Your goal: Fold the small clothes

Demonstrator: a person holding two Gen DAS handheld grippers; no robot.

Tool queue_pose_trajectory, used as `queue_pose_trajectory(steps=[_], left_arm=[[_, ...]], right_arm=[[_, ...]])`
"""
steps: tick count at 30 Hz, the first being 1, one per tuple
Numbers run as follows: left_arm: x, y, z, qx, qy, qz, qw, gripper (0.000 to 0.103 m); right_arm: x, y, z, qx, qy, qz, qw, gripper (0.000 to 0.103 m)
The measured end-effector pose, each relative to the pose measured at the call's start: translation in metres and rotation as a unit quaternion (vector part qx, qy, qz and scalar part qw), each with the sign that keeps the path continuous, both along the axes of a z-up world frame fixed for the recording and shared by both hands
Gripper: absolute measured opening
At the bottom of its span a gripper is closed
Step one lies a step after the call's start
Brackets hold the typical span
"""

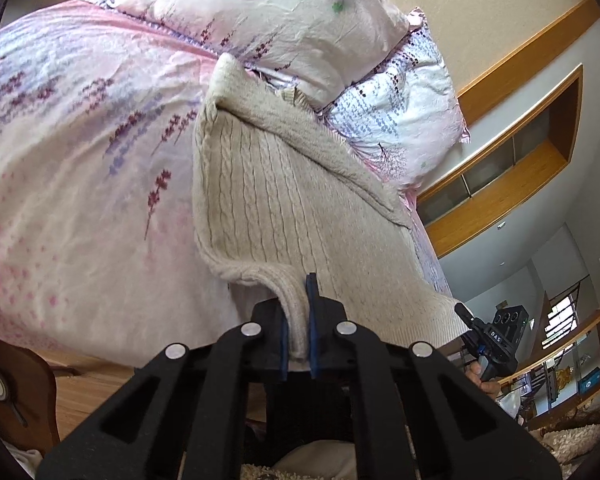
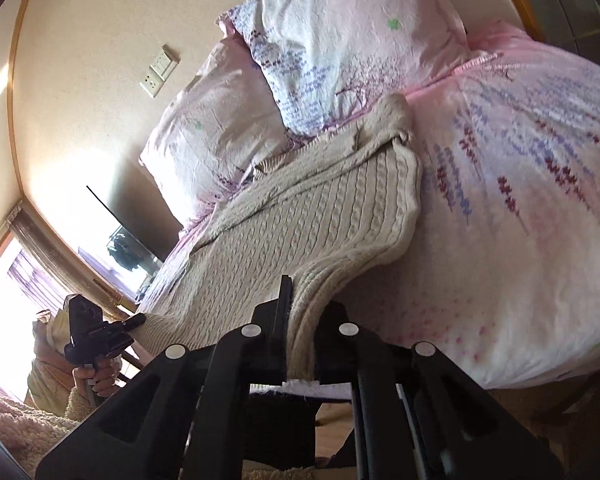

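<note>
Cream cable-knit sweater lies on the bed's floral duvet, below the pillows. Your left gripper and right gripper each have jaws clamped on its near hem (thick, soft, stretchy, likely sags); grip ribbed edges.

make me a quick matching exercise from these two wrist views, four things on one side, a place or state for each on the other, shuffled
Things:
1. left gripper
2. cream cable-knit sweater
3. pillows
4. wall switch and socket

Places or states:
A. stacked at the head of the bed
B. spread on the pink floral bedspread
C. on the beige wall
D. shut on a sweater edge

Pairs: 1-D, 2-B, 3-A, 4-C
</note>
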State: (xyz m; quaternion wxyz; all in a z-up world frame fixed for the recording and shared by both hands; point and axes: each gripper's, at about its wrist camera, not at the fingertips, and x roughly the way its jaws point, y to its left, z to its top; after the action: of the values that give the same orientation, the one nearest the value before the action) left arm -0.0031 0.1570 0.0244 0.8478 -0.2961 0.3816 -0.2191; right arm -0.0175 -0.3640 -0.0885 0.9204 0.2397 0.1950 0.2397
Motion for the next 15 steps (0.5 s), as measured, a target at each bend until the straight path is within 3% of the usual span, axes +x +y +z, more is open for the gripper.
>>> queue_pose_trajectory(steps=[6, 15], left_arm=[[0.018, 0.012, 0.028, 0.010, -0.040, 0.026, 0.9988, 0.006], [0.060, 0.017, 0.069, 0.034, -0.091, 0.062, 0.9933, 0.006]], right_arm=[[-0.007, 0.004, 0.025, -0.035, -0.067, -0.047, 0.996, 0.008], [0.013, 0.024, 0.081, -0.100, -0.151, -0.091, 0.979, 0.008]])
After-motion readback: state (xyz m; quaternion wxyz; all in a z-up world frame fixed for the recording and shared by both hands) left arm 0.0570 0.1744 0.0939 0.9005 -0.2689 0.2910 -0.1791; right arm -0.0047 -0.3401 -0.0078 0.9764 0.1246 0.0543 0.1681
